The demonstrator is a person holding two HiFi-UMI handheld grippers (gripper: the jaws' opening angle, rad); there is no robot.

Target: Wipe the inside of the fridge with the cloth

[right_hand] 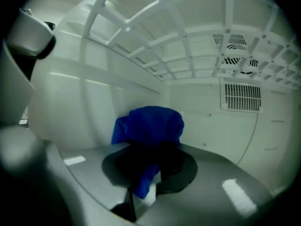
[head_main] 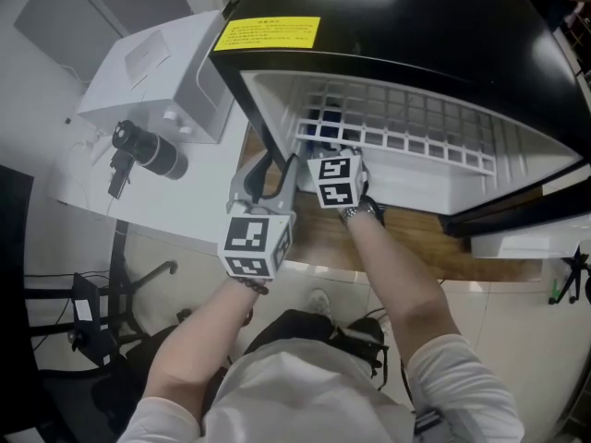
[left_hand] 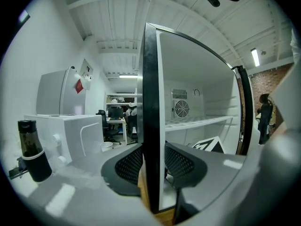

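Inside a small black fridge [head_main: 443, 26] that stands open on a wooden table [head_main: 416, 247], we find the wiping under way. The left gripper [left_hand: 153, 163] is clamped on the front edge of the left side wall [left_hand: 150, 93], its jaws pressing the black panel from both sides. The right gripper [right_hand: 150, 164] reaches in under the white wire shelf [right_hand: 188, 46]. Its jaws pinch a bunched blue cloth [right_hand: 151, 124], which bulges out ahead of the pads, near the left inner wall [right_hand: 80, 112] and well short of the back wall [right_hand: 197, 112] with its vent [right_hand: 241, 97]. Whether the cloth touches any surface at this moment we cannot tell. We judge the lower compartment to be the step in hand. To do it well, we would press the free bulge of cloth flat against the wall, so that fabric and not the jaws meets the plastic. Strokes should run long and overlapping from far to near. The pinch should stay firm, since a loose fold could slip out under pressure. The shelf bars above and the vent slots at the back could snag the fabric, so we would go slowly there. The left clamp should hold the cabinet from sliding on the table.
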